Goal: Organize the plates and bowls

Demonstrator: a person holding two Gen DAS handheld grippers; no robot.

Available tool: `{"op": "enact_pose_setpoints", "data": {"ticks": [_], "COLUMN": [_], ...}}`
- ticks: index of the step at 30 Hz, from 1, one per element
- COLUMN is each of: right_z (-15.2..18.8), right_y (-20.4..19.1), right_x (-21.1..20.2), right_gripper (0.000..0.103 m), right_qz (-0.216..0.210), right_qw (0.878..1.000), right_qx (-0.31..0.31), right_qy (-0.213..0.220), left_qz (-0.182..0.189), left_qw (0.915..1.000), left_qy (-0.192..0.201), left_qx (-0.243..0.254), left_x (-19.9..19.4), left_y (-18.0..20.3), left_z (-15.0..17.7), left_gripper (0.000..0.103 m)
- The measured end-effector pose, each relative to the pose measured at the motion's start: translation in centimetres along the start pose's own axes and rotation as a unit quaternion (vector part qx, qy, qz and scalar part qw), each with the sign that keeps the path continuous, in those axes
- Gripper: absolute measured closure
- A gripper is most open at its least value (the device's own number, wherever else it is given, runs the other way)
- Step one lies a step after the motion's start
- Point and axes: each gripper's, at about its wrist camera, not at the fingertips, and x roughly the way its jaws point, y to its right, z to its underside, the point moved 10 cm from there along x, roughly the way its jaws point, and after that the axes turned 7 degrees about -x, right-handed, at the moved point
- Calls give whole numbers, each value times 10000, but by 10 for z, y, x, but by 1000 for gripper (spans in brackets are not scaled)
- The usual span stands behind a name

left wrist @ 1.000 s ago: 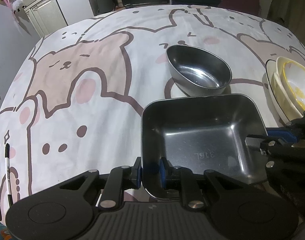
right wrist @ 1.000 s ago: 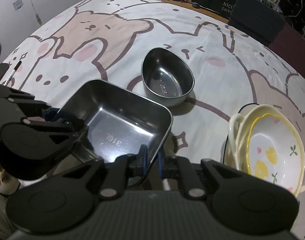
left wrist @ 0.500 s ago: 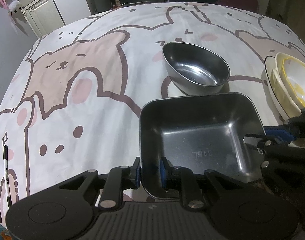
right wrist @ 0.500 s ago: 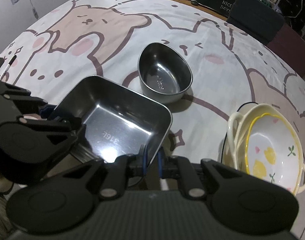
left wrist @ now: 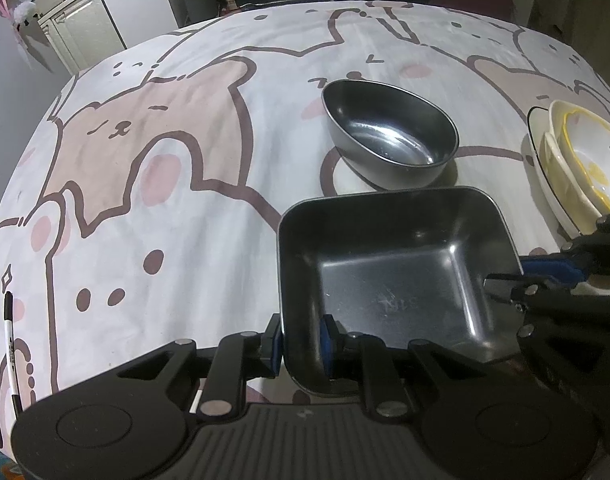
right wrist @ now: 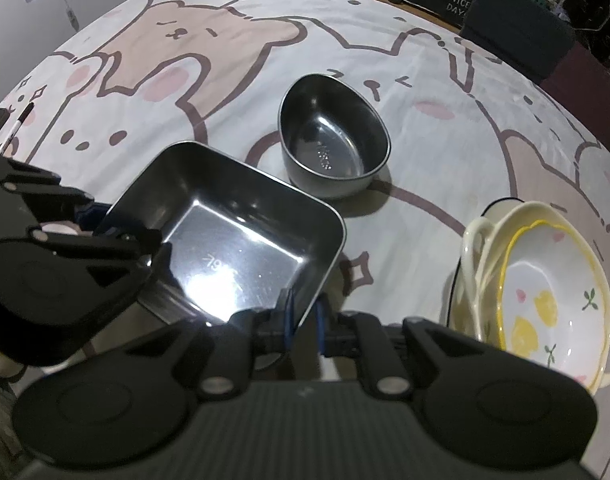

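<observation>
A square steel tray (left wrist: 393,272) (right wrist: 233,240) hangs above the tablecloth, held from two sides. My left gripper (left wrist: 303,346) is shut on its near left wall; in the right wrist view it shows at the left (right wrist: 117,232). My right gripper (right wrist: 305,320) is shut on the tray's right rim and shows in the left wrist view at the right (left wrist: 521,276). Just beyond the tray an oval steel bowl (left wrist: 389,132) (right wrist: 333,148) sits empty on the cloth. Further right stand stacked cream ceramic bowls (left wrist: 581,160) (right wrist: 545,292), the top one with a yellow rim and lemon print.
The table wears a cloth with pink and brown bears (left wrist: 153,120). A black marker pen (left wrist: 9,340) (right wrist: 19,126) lies near the left edge. Dark chairs (right wrist: 517,28) and a sign stand behind the far edge, white cabinets (left wrist: 81,28) at far left.
The tray, gripped by both grippers, has crept forward towards the oval bowl and tilted a little; the bright glare on its floor has grown. Both grips are unchanged.
</observation>
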Motion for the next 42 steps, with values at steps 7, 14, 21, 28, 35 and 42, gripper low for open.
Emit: {"op": "enact_pose_setpoints", "data": {"ticks": [7,14,21,28,35,42], "right_z": [2,2,1,3,-2,-22], "right_y": [1,4,10,20,37,77], "right_x": [5,5,1,-3,-23,-51], "right_gripper": [88,87,62,47,24,2], "right_qz": [-175,-365,-503,-580,-700,-673], "right_qw": [9998,9990,9979,9964,9920,9757], "right_qx": [102,265,406,599,865,1570], "right_qy": [-80,-72,85,160,603,1372], "left_qz": [42,171,303,383,540,478], "left_qw": [10000,9998,9994,9988,9939,9875], "left_qy": [-11,-15,43,207,906,1421], "left_qx": [-14,-111,-169,-227,-313,-495], "left_x": [1,0,-4,-14,-49,-65], "left_y": [0,-1,-1,-6,-15,-28], "left_z": [1,1,0,-5,-28,-63], "left_gripper": [84,75,61,25,0,0]}}
